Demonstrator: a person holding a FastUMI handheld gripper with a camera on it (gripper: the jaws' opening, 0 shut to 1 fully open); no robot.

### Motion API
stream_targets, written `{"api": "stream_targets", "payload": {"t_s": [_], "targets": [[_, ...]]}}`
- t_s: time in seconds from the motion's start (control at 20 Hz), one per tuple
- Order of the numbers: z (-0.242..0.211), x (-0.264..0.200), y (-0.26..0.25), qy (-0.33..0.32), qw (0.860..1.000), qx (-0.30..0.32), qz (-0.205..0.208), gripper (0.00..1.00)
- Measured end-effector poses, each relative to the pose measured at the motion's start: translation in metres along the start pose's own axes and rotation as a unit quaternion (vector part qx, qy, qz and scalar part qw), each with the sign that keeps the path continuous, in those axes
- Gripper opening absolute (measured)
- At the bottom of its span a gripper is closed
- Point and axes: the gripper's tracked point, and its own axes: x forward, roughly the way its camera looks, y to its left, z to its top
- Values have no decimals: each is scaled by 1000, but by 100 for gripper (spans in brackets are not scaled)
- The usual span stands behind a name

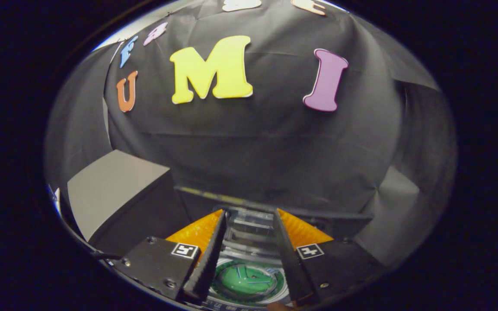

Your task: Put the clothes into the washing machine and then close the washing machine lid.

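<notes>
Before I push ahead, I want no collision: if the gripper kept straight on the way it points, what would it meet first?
The gripper, fingers open with nothing between them, would probably meet the washing machine's rear panel first, then the black cloth wall; depth is uncertain.

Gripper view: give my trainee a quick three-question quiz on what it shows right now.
1. True or false: the gripper holds a garment between its fingers.
2. What lies below, seen between the fingers? A) a folded towel B) the washing machine's round green-lit opening C) a basket
3. What sits beyond the left finger, against the booth's cloth wall?

Key:
1. False. The fingers stand apart with nothing between them.
2. B.
3. A grey box.
</notes>
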Motion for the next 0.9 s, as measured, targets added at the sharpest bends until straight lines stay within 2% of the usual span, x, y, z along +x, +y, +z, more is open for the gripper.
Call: {"api": "stream_targets", "payload": {"t_s": [0.05,0.15,0.4,0.55,0.75,0.9], "targets": [[8,5,-3,-2,1000,4,-6,84],[21,26,-10,-3,1000,11,-17,93],[26,74,-24,-10,999,35,-23,92],[21,86,-29,-12,998,47,-31,93],[-1,88,-24,-8,998,56,-26,92],[1,81,-22,-45,996,72,-26,92]]}}
